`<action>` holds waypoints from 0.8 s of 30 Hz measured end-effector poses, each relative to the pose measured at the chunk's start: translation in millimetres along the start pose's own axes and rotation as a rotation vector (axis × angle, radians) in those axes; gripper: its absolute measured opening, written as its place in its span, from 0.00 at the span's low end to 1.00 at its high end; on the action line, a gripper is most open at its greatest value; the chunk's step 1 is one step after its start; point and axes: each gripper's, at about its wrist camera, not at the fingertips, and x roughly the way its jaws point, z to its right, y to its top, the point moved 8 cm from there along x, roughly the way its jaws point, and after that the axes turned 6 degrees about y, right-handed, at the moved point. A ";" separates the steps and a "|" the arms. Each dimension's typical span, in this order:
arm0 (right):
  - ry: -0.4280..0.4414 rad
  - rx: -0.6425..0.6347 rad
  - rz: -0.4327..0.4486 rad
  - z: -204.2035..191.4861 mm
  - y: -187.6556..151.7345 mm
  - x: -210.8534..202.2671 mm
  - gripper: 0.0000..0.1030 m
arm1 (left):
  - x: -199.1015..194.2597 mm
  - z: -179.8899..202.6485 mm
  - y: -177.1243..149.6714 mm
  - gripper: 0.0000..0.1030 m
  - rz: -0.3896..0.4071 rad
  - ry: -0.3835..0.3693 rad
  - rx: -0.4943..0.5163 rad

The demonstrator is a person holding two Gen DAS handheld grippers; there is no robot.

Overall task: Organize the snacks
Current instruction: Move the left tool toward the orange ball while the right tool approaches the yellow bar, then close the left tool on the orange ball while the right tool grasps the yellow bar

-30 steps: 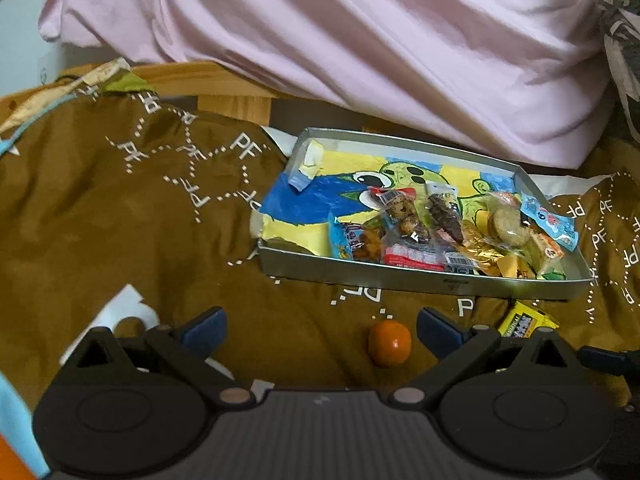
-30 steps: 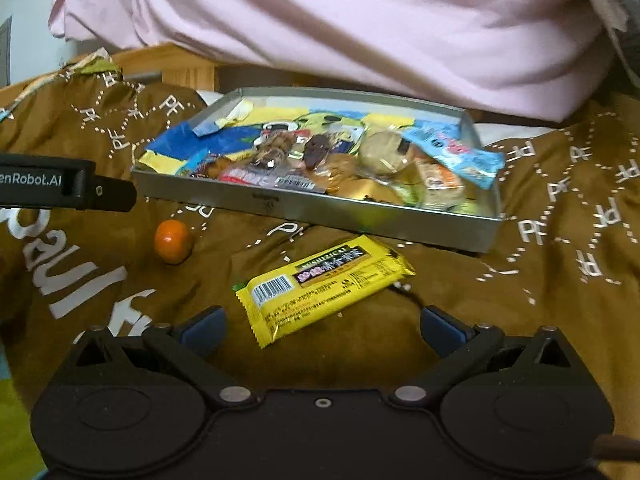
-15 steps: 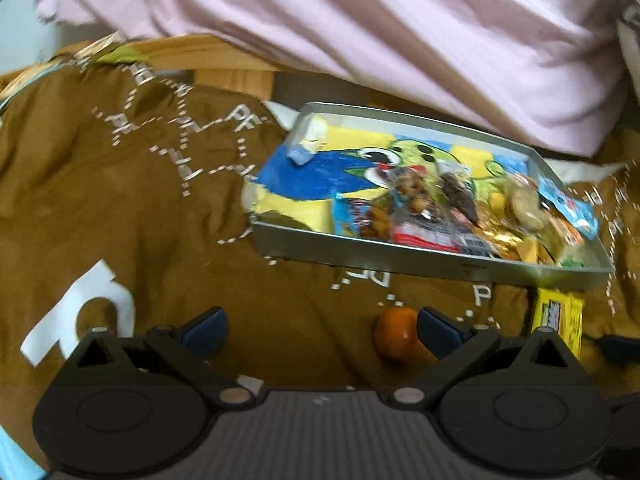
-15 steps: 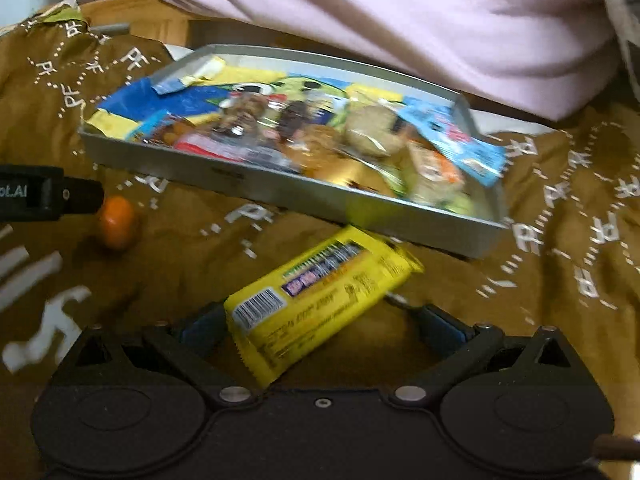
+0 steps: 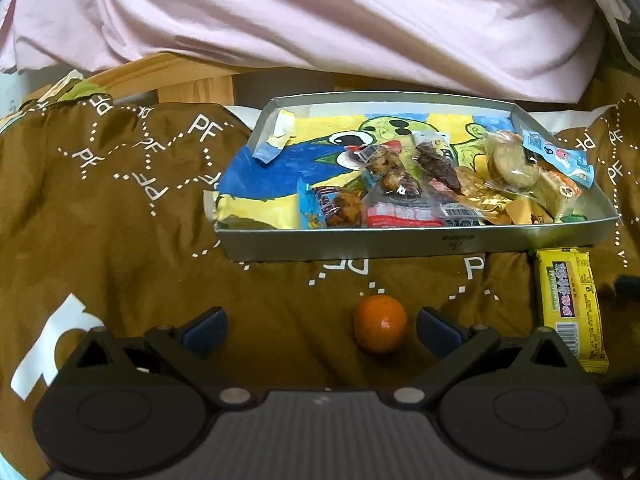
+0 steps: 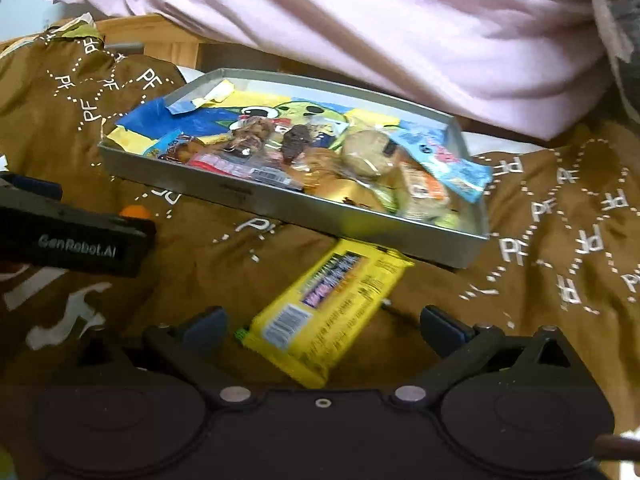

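Your left tongs (image 5: 318, 330) are spread wide and grasp nothing; the small round orange fruit (image 5: 380, 329) sits on the brown printed cloth (image 5: 120, 208) between the fingers, just beside the right-hand blue pad (image 5: 436, 330), contact unclear. Your right tongs (image 6: 322, 330) are also spread apart, empty, with the yellow rectangular plastic-wrapped snack bar (image 6: 326, 314) lying flat on the cloth between the fingers, angled diagonally, its far end right up against the near wall of the shallow grey metal tray (image 6: 280, 210). The left view shows the same bar (image 5: 570, 306) off to the right, just below the tray's (image 5: 400, 242) front right corner. The tray rests on the cloth and has a cartoon-printed yellow and blue liner; assorted wrapped snacks (image 5: 440, 184) are piled in its right half, and the left half shows bare liner. In the right view, the black body of the left tool (image 6: 76, 236) enters from the left, partly covering the fruit (image 6: 135, 212). Pink fabric (image 5: 340, 20) hangs behind the tray.
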 end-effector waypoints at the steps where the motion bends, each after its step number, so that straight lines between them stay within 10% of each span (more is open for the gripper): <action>1: -0.020 -0.011 -0.010 0.0 3.3 7.3 0.99 | 0.8 0.5 0.3 0.99 0.000 -0.003 0.003; 11: -0.020 0.034 0.011 9.4 2.7 10.2 0.67 | 6.5 10.6 -5.5 0.81 -0.010 -0.061 0.036; 24: 0.003 0.083 0.005 10.4 -0.5 9.9 0.66 | 5.4 12.3 -7.4 0.67 0.002 -0.074 0.032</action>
